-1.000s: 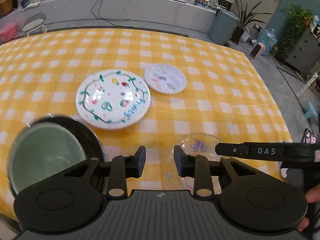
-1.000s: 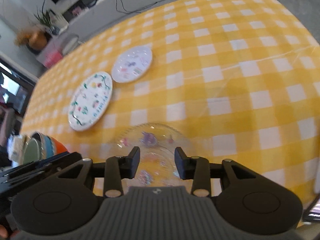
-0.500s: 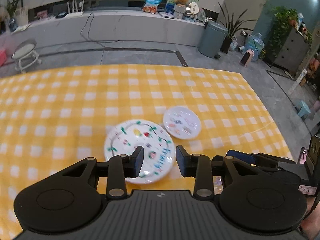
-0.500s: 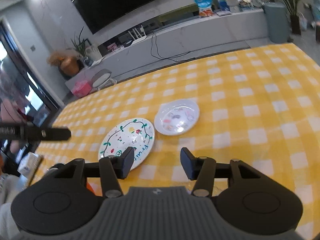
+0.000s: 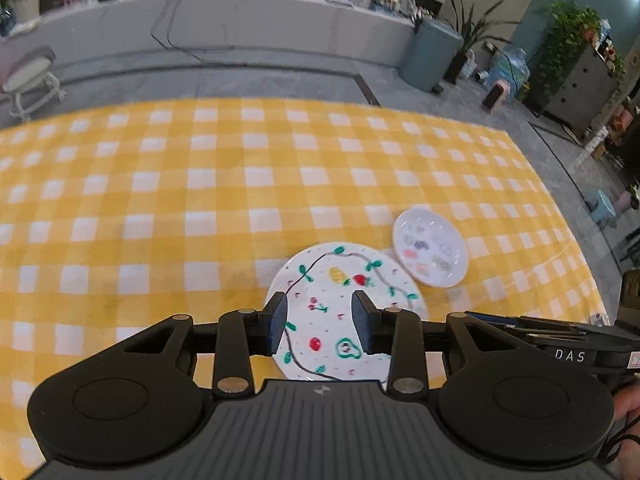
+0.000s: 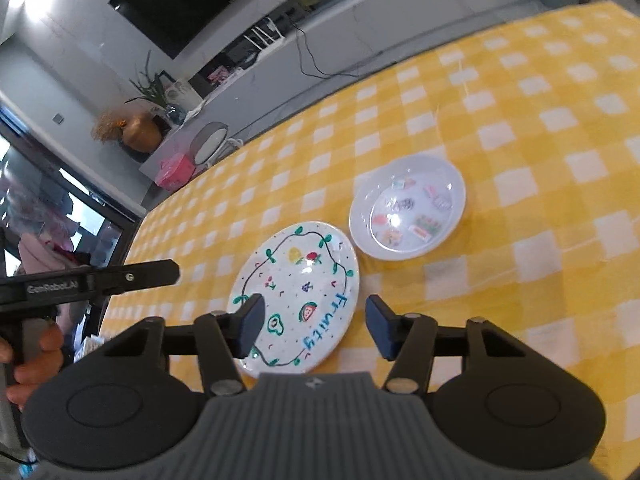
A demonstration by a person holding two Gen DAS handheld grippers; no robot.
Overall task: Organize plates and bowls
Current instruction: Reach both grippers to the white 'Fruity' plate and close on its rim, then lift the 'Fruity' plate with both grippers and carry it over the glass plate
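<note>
1. On the table with the yellow-and-white checked cloth [image 5: 168, 200] we see two dishes – one big plate [image 5: 332, 276] painted with fruits and a green vine, and one small white plate [image 5: 430, 246] with little coloured pictures inside.
2. Both plates lie flat near the close edge of the table. The small one is just beside the big one, on its far right side; their rims look almost touching, but we cannot tell if they really touch.
3. To the left of the plates, and behind them up to the far edge, the cloth is bare, so this side gives wide room. On the right the cloth ends not far beyond the small plate, where the grey floor begins.
4. We count two grippers. Our left gripper [image 5: 320, 320] hangs over the near half of the big plate with its jaws partly apart. They have just been opening a little, and nothing is between them.
5. Our right gripper [image 6: 316, 326] is also above the near rim of the big plate [image 6: 298, 292], and the small plate [image 6: 408, 208] is farther ahead, to the right. Its jaws stand about half apart – they have just been closing slightly after opening, and they hold nothing.
6. In the right wrist view a hand [image 6: 32, 360] at the left border holds the handle of the other gripper.
</note>
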